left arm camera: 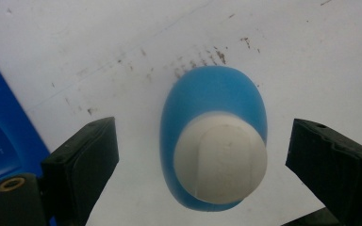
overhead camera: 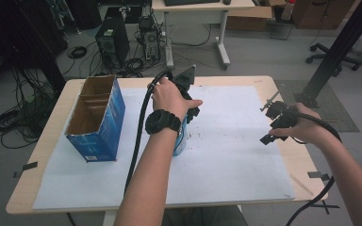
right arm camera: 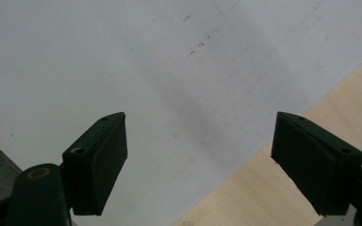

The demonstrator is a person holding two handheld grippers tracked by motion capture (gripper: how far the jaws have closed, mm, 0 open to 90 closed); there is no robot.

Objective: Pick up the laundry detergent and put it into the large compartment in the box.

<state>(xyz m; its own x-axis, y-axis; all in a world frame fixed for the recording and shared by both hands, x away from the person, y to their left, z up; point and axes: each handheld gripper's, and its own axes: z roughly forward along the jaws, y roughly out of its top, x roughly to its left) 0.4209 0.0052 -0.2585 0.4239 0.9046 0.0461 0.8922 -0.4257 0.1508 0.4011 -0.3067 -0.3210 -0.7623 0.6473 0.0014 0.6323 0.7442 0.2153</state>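
Note:
A blue bottle with a white cap stands upright on the white sheet, seen from above in the left gripper view. My left gripper hangs over it, open, one jaw on each side of the cap with a gap to both. In the high view the bottle peeks out under the person's left wrist, below the left gripper. My right gripper is held open near the table's right edge, and my right gripper has nothing between its jaws.
An open blue cardboard box stands at the left of the sheet, and the box lies close to the left jaw. Bare wooden table borders the sheet on the right. Computers, cables and a desk are on the floor beyond.

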